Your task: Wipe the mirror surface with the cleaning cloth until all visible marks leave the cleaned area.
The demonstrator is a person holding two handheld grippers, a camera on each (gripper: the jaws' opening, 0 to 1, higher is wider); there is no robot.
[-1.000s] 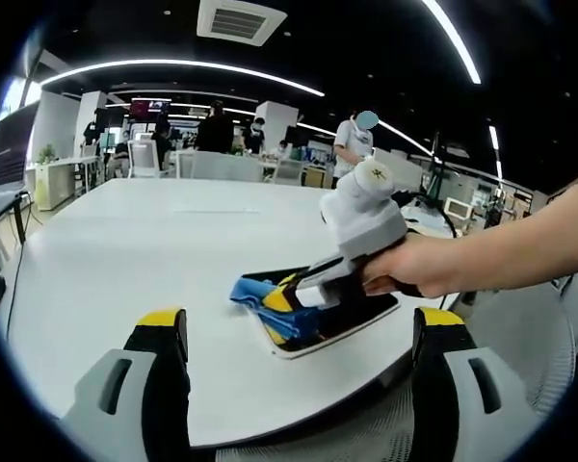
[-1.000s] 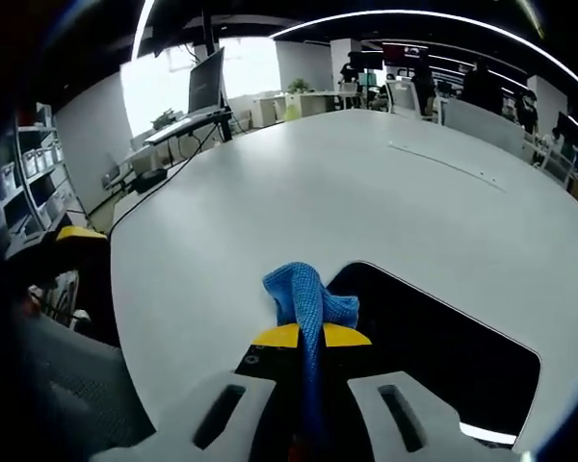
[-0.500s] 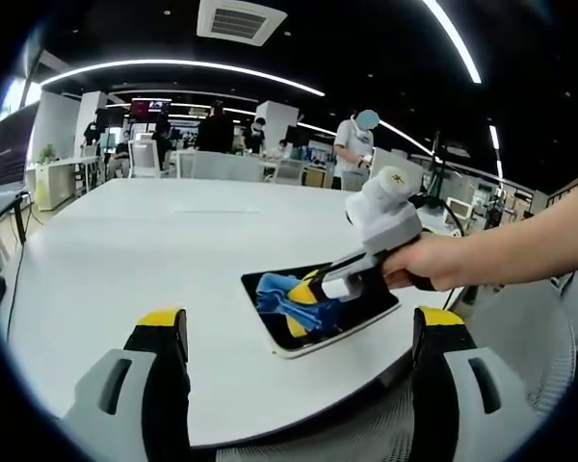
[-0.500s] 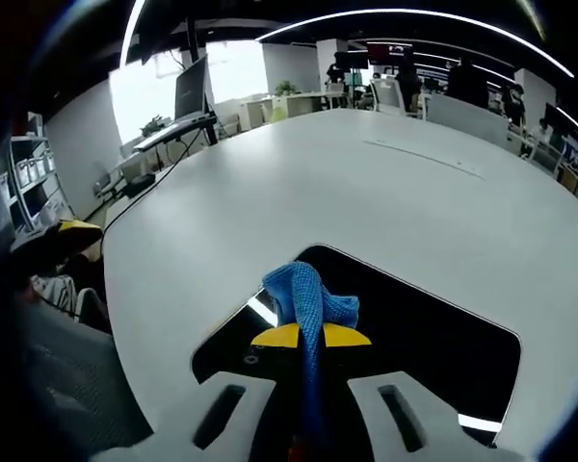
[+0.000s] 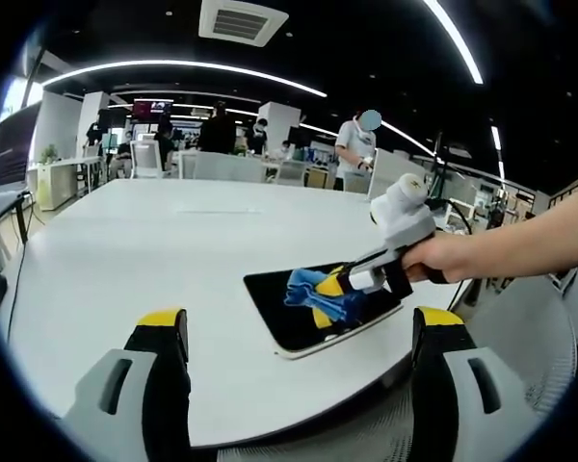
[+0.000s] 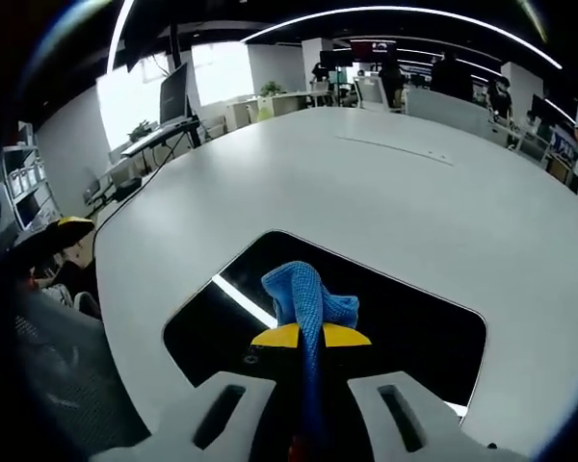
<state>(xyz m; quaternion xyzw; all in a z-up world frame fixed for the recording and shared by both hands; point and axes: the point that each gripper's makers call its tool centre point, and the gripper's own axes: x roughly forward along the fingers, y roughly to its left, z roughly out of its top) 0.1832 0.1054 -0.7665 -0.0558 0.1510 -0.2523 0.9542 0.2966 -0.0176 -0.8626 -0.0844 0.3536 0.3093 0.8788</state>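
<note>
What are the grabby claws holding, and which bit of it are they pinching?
The right gripper is shut on the blue cleaning cloth, pinching a fold low down so the bunched top sticks out over the mirror. The left gripper is open and holds nothing.

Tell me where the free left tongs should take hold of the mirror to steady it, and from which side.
Probably the mirror's near long edge, where its pale rim faces the left tongs, coming in low across the table. The mirror lies flat, so only its thin rim offers purchase, and the right tongs work the blue cloth at the far end.
</note>
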